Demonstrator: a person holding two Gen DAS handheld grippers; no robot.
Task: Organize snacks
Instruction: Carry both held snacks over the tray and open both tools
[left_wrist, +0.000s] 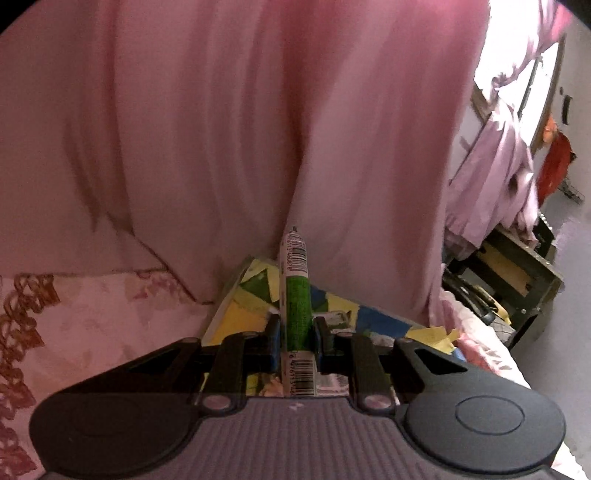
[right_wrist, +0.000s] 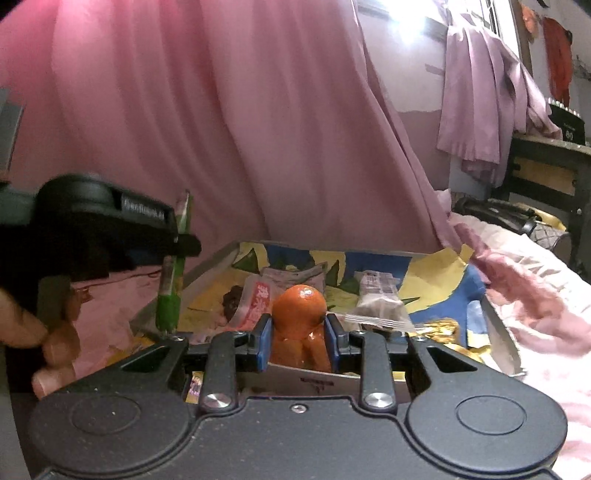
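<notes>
Here's the bed (right_wrist: 535, 295), covered in a pale pink sheet with a reddish floral print, rumpled along its right edge. Sitting directly on it, up against the pink curtain (right_wrist: 221, 129) at the far side, is a shallow tray (right_wrist: 495, 325) lined in blue, yellow and green. Its left wall runs toward the near left, its far wall lies along the curtain's foot. Loose yellow paper (right_wrist: 439, 266) flops over the tray's far right corner.

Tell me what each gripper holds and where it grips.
Left gripper clamps the green snack packet across its middle, packet standing upright. Right gripper pinches the clear pack of oranges at its sides.
</notes>
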